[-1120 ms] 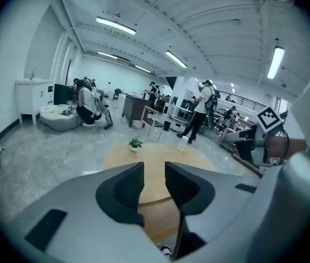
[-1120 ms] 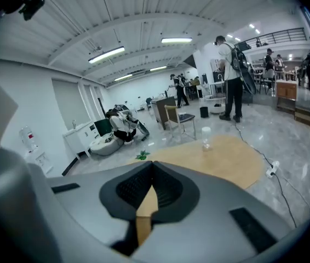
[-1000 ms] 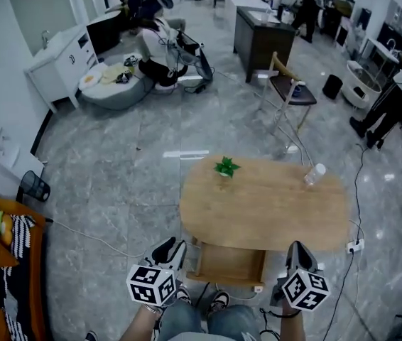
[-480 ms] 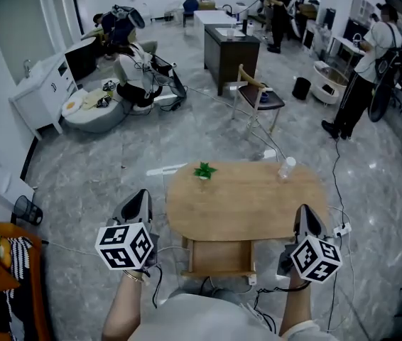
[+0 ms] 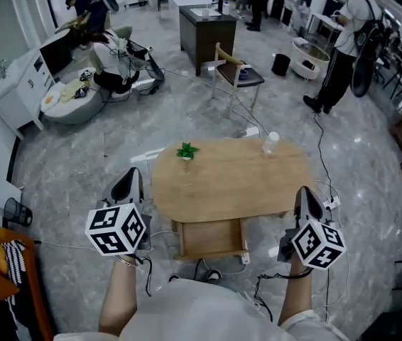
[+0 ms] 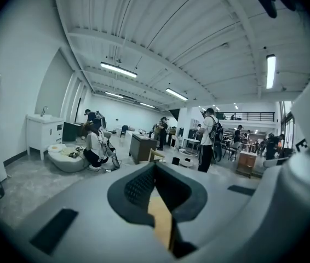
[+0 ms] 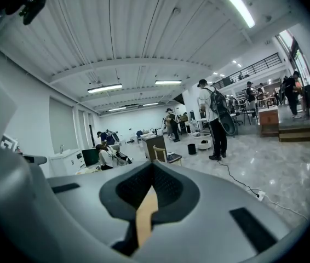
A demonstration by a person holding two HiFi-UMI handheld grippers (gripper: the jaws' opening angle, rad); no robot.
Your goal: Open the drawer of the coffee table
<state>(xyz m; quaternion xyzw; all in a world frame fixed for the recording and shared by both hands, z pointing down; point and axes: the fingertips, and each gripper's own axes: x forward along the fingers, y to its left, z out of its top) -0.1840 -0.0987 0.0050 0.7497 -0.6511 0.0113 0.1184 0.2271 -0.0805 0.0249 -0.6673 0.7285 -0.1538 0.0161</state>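
One coffee table [image 5: 229, 183], one drawer [image 5: 212, 239] out at its near edge, one plant [image 5: 186, 150] and one bottle [image 5: 270, 143] at its far edge; left gripper [image 5: 131, 182] and right gripper [image 5: 306, 195] both closed, empty.

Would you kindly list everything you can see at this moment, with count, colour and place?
coffee table: one, light wood, oval top, mid-floor
drawer: one, wood, standing open under the table's near edge
plant: one, green, far left of the tabletop
bottle: one, clear, far right of the tabletop
chair: one, wood with dark seat, beyond the table
desk: one, dark, behind the chair
waste basket: one, black, floor at left
power strip: one, white, floor right of the table
standing person: one, white top, far right
left gripper: one, grey, shut, empty
right gripper: one, grey, shut, empty
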